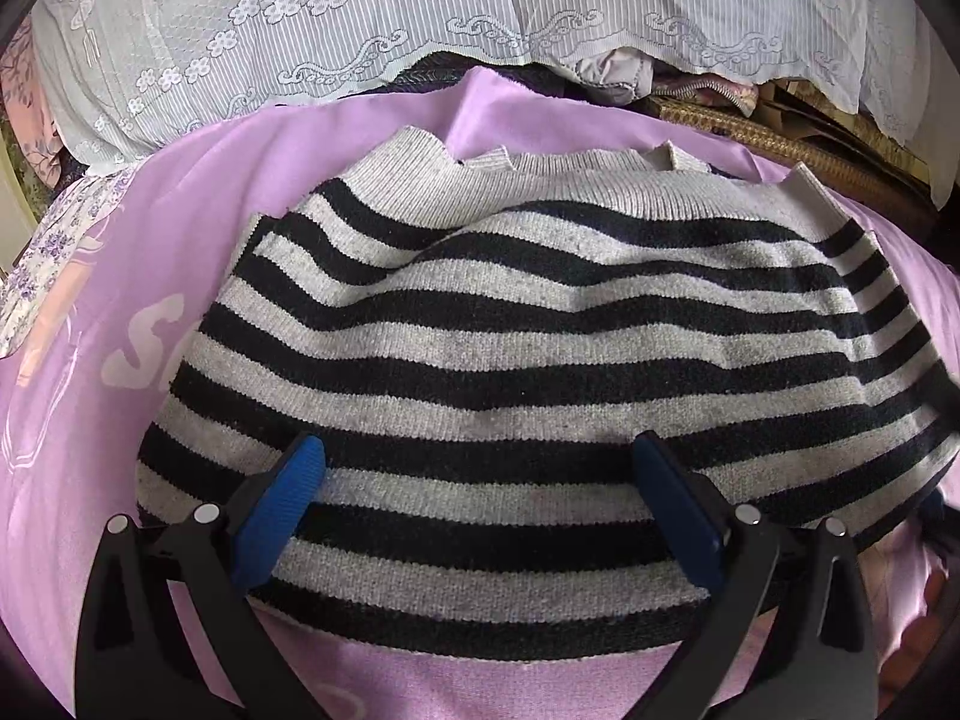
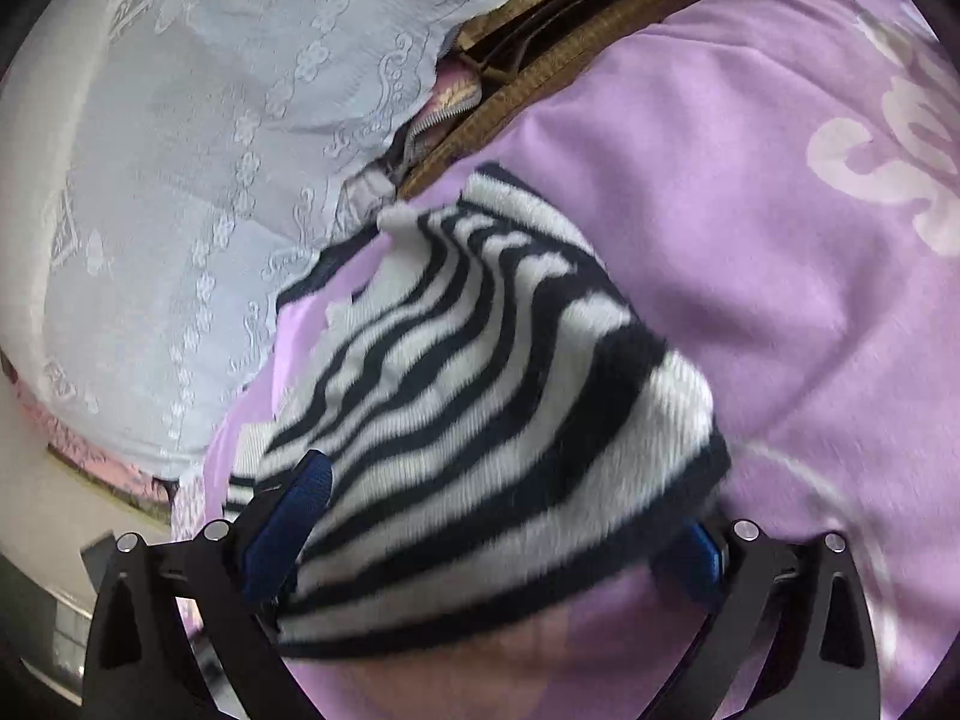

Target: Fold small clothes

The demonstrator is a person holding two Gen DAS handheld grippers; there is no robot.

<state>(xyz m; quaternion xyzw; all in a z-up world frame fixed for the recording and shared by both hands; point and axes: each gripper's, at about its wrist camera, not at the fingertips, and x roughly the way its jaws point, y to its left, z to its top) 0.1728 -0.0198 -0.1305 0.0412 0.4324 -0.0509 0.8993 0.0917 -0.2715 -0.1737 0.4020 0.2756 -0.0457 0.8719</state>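
A small knitted sweater [image 1: 528, 348] with black and grey-white stripes lies on a purple sheet [image 1: 120, 420]. In the left wrist view my left gripper [image 1: 480, 456] is open, its blue pads spread wide over the sweater's near part, holding nothing. In the right wrist view the sweater [image 2: 480, 420] is blurred and bunched, with its near edge raised. My right gripper [image 2: 504, 516] is open with the fabric lying between its wide-spread blue pads; the right pad is partly hidden by the cloth.
White lace fabric [image 1: 420, 18] covers a mound behind the sweater. A brown woven mat edge [image 1: 780, 144] and crumpled cloths [image 1: 618, 75] lie at the back right. The purple sheet [image 2: 750, 210] with pale lettering spreads to the right.
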